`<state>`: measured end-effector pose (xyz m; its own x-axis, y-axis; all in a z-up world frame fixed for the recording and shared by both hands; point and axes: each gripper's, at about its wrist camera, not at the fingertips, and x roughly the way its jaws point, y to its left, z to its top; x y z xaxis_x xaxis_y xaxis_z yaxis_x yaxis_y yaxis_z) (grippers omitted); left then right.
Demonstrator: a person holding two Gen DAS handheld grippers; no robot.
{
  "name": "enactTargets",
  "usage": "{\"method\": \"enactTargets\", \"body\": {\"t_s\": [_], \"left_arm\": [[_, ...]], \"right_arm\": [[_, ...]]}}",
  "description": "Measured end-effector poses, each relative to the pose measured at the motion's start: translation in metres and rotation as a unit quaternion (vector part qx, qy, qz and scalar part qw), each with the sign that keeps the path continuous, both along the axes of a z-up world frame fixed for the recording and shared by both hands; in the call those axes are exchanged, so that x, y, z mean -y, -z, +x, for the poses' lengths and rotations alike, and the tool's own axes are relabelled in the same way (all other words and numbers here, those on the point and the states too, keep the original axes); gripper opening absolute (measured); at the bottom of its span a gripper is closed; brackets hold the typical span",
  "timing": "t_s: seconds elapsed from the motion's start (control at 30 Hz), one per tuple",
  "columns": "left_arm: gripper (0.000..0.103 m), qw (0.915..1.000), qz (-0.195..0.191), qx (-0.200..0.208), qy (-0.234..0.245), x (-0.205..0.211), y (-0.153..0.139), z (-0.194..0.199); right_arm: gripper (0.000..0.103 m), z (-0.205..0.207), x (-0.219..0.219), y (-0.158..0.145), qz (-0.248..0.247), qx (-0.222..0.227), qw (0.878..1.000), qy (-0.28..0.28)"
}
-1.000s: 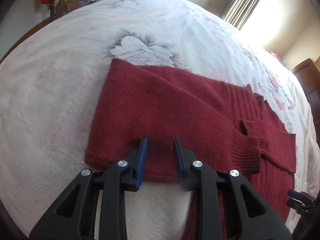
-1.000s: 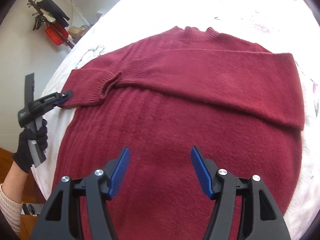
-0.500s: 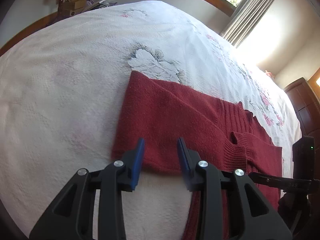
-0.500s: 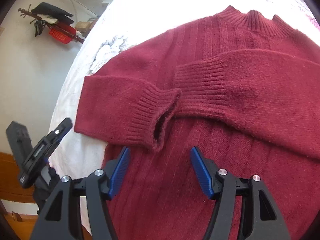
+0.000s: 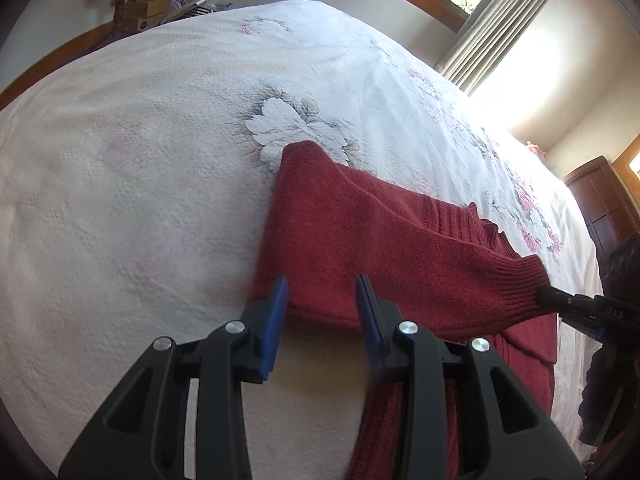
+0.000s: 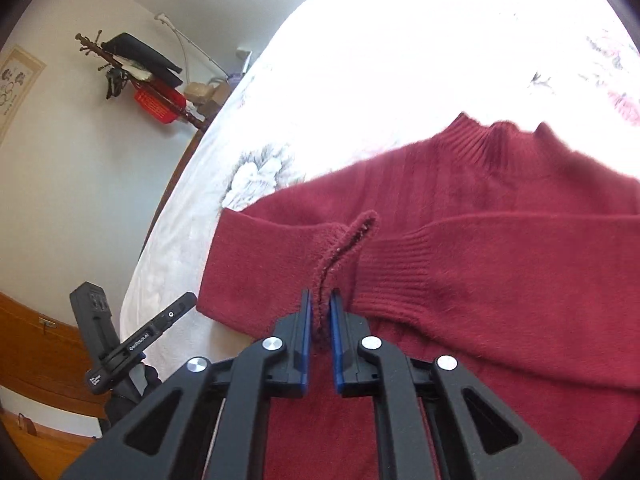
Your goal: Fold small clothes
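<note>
A dark red knitted sweater [image 6: 500,260] lies flat on the white flowered bedspread [image 6: 400,60], collar at the far side, both sleeves folded across the chest. My right gripper [image 6: 320,300] is shut on the ribbed cuff [image 6: 344,240] of the left-hand sleeve, which stands up pinched between the blue pads. In the left wrist view that cuff [image 5: 524,284] is held at the right by the right gripper [image 5: 576,308]. My left gripper [image 5: 322,292] is open, its fingers straddling the near edge of the sleeve's fold [image 5: 360,240].
A coat rack [image 6: 132,64] with a red basket [image 6: 158,106] stands by the wall beyond the bed's left side. Boxes [image 5: 144,8] sit past the wooden bed frame [image 5: 60,56]. A curtain [image 5: 480,40] and dark dresser [image 5: 604,200] are at the right.
My right gripper moved left over the sweater to the sleeve cuff and shut on it. My left gripper stayed open, widened, and drew back a little along the sleeve's fold.
</note>
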<state>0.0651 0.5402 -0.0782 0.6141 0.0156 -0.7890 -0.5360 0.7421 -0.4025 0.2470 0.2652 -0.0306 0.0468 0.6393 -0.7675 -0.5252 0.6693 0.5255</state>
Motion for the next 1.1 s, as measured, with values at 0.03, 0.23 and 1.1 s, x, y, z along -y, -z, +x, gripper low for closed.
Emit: {"method": "enactTargets", "body": {"t_s": [0.03,0.23,1.1], "left_arm": [[0.035,1.0,0.0,0.002,0.005,0.005,-0.001,0.006],[0.035,0.9993,0.005,0.002,0.037,0.04,0.002,0.042],[0.04,0.9893,0.044,-0.01,0.139,0.118,0.001,0.114]], "right_arm": [[0.008,0.004,0.011,-0.008,-0.003,0.012,1.0,0.005],[0.008,0.03,0.087,-0.024,-0.022,0.036,0.997,0.058],[0.021,0.051,0.185,0.017,-0.099,0.071,0.983,0.135]]}}
